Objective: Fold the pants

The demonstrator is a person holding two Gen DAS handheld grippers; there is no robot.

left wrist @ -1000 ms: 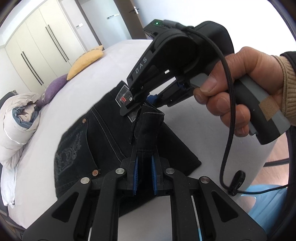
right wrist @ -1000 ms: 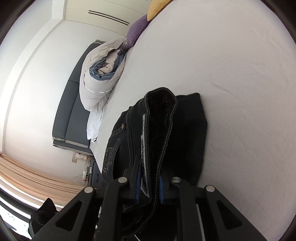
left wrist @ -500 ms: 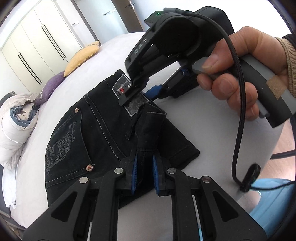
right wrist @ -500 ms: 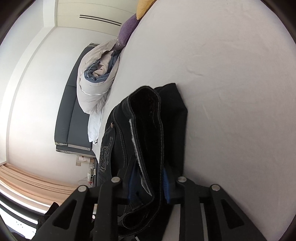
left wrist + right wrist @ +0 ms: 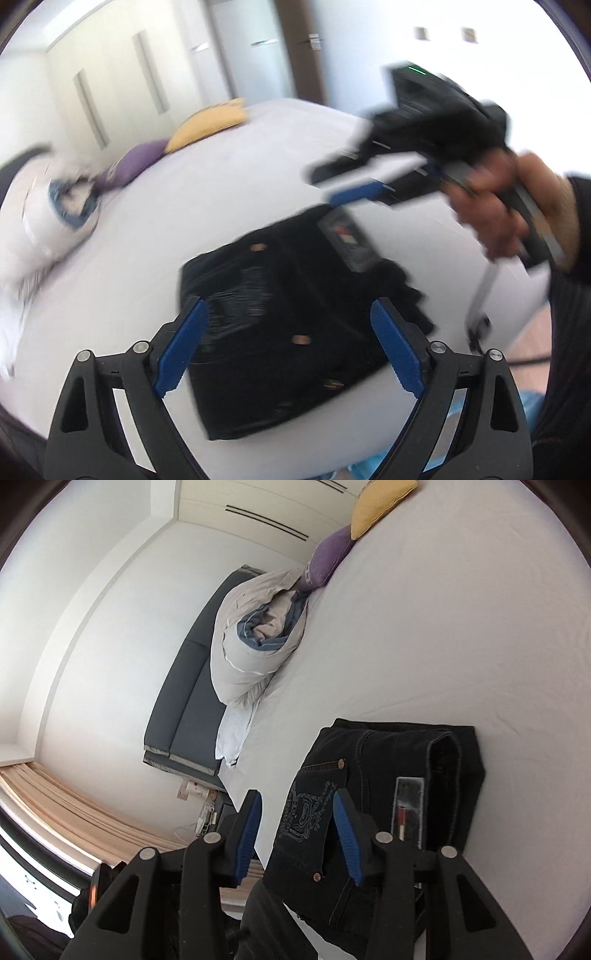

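Note:
The black jeans (image 5: 288,325) lie folded into a compact rectangle on the white bed, back pocket and label up. My left gripper (image 5: 290,339) is open and empty, held above the jeans. My right gripper (image 5: 347,184) shows in the left wrist view, open, raised above the far edge of the jeans. In the right wrist view the jeans (image 5: 373,797) lie flat on the sheet and my right gripper (image 5: 297,834) is open and empty over their near left edge.
A rolled white and blue duvet (image 5: 258,646) lies at the far side of the bed (image 5: 461,627), with a purple cushion (image 5: 328,559) and a yellow cushion (image 5: 380,506) beyond it. A grey headboard (image 5: 184,701) and wardrobe doors (image 5: 122,85) stand behind.
Both grippers have opened and let go of the jeans, then pulled back and up. The jeans now lie flat and folded on the bed.

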